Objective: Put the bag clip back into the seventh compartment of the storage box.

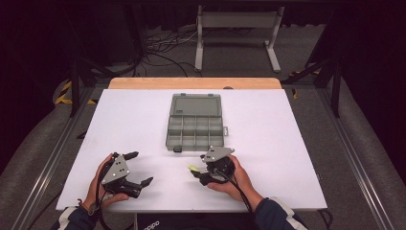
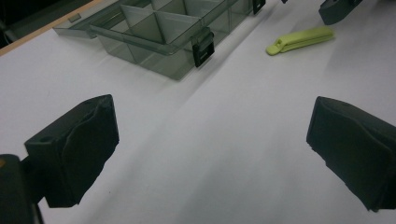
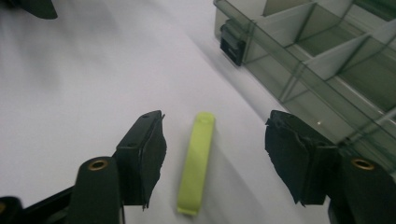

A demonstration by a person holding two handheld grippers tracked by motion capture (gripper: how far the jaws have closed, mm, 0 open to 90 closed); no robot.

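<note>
A small lime-green plastic lever point(image 3: 196, 163) lies flat on the white table point(image 1: 268, 143); the same green lever point(image 1: 193, 168) point(image 2: 301, 39) lies in front of an open grey compartment box point(image 1: 195, 125). My right gripper point(image 3: 215, 158) point(image 1: 198, 170) is open with its jaws on either side of the lever, not touching it. At the near left my left gripper point(image 1: 140, 168) point(image 2: 210, 154) is open over bare table, nothing between its jaws. The box's compartments point(image 3: 327, 56) point(image 2: 154, 28) look empty, with its lid folded back.
A black latch point(image 2: 204, 46) sticks out from the box's front wall. A wooden strip point(image 1: 191, 83) runs along the table's far edge. On the floor behind stand a metal frame point(image 1: 237, 33) and loose cables point(image 1: 163, 48).
</note>
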